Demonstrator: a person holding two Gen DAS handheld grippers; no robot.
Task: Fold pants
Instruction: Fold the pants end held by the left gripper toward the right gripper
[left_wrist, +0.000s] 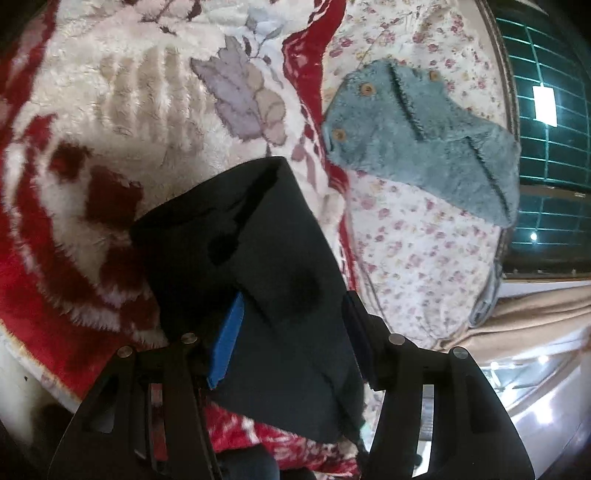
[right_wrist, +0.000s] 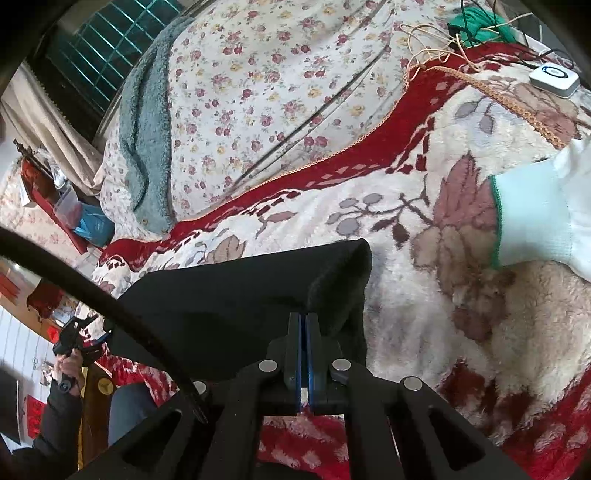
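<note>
On a bed covered by a plush red-and-cream floral blanket (left_wrist: 110, 122), the left hand-held gripper (left_wrist: 291, 325) stood with its blue-padded jaws spread wide as the dark, near-black fabric pants (left_wrist: 251, 251) draped between and over them; whether the pads pinched the cloth could not be told. Part of the garment hung above the blanket, one folded corner pointing away from the camera. Beyond it, a fuzzy grey-blue garment with round wooden buttons (left_wrist: 424, 136) lay on a cream quilt printed with small pink flowers (left_wrist: 417, 251), next to a window with a green grid (left_wrist: 546, 122).

From the right wrist view, the right hand-held gripper (right_wrist: 305, 354) had its blue pads pressed together, clamped on an edge of the dark pants (right_wrist: 229, 310), which spread leftward over the blanket (right_wrist: 461, 295) with a fold rising beside the jaws. A white cuff edged in green (right_wrist: 535, 221) entered from the right. A white rounded-square device (right_wrist: 554, 79) and a tangle of tan cord (right_wrist: 428, 51) rested near the far edge of the blanket. At far left, a person's hand held the other gripper (right_wrist: 74, 339), seen small.
</note>
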